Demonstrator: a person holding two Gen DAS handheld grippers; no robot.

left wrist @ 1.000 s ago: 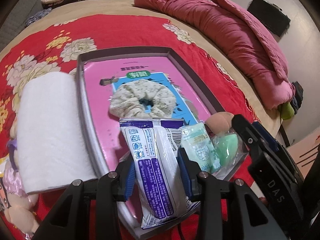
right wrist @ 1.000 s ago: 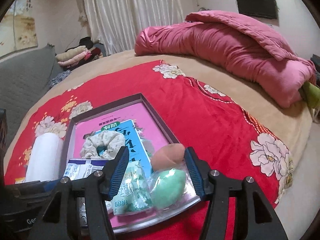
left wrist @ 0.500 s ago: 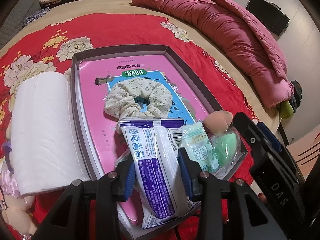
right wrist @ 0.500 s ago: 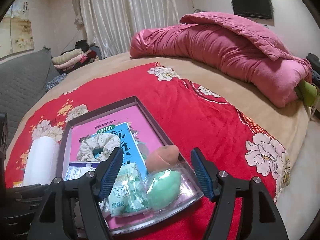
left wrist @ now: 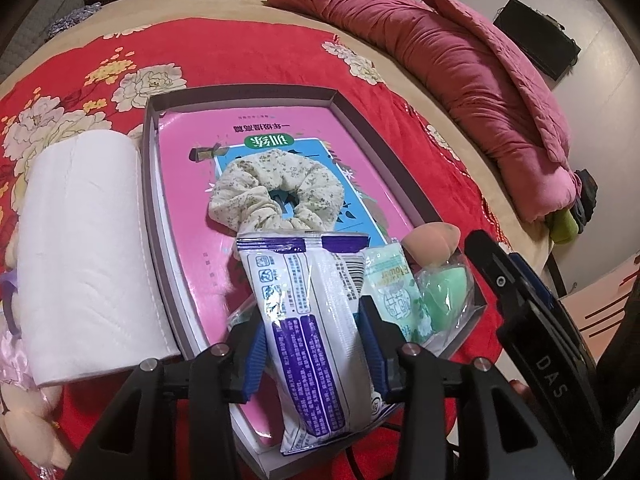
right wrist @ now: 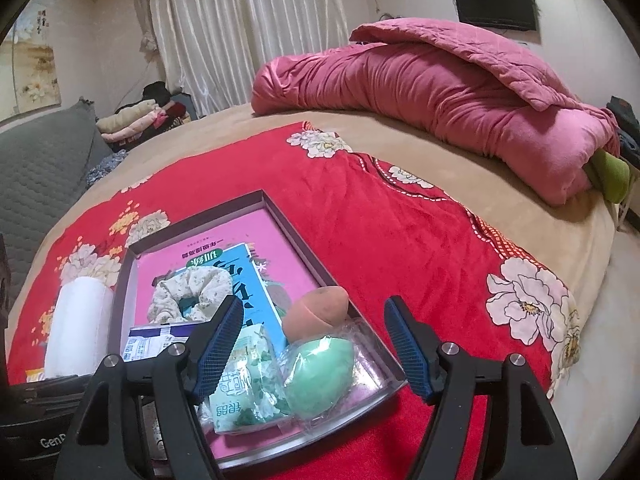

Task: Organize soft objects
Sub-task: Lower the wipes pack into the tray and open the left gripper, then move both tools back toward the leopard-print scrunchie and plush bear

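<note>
The shallow box on the red bedspread holds a floral scrunchie mid-box and, at its near edge, a wipes pack, green sachet, green sponge and tan sponge. The left gripper clamps the wipes pack. The right gripper, its jaws just widened, stands apart over the sponges. 1 paper roll lies just beside the box's left wall.

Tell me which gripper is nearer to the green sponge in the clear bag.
Right. The right gripper straddles the green sponge with open jaws that have just been opening. The left gripper is off to its side, closed on the tissue pack.
</note>
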